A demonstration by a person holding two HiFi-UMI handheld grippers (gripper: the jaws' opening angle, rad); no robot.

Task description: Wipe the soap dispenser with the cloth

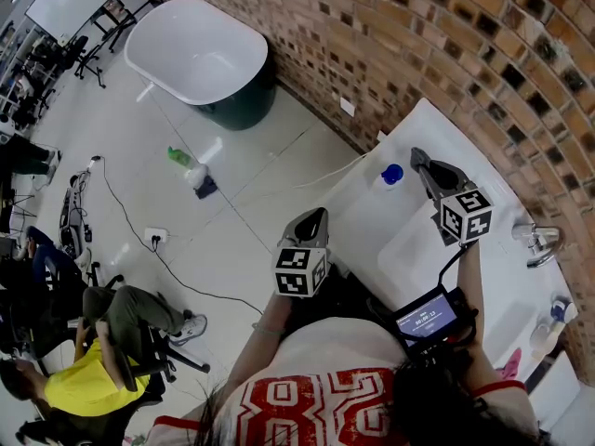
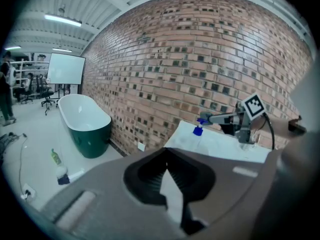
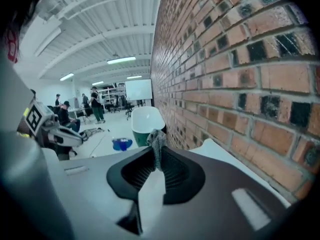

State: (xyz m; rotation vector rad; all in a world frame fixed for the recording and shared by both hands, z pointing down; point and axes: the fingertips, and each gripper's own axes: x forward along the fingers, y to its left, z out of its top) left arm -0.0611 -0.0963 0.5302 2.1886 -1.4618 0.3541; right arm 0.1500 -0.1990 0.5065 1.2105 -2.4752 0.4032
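The person stands at a white bench [image 1: 370,214] set against a brick wall [image 1: 446,45], a gripper in each hand. The right gripper [image 3: 157,155] is clamped on a small grey cloth [image 3: 157,139], which sticks up in a crumpled tuft past the jaw tips. It is held out over the far end of the bench, and its tip hangs just above and beside the dispenser [image 1: 391,174], a pale bottle with a blue pump top that stands near the bench's end, away from the tap [image 1: 537,240]. Whether the cloth touches the bottle I cannot tell. The left gripper [image 2: 167,160] is held lower and off the bench's edge, over the floor; its jaws are drawn together at the tips with nothing between them. It points toward the bench, well apart from the dispenser. Further along the wall stands a tub [image 1: 195,49], white inside and dark green outside.
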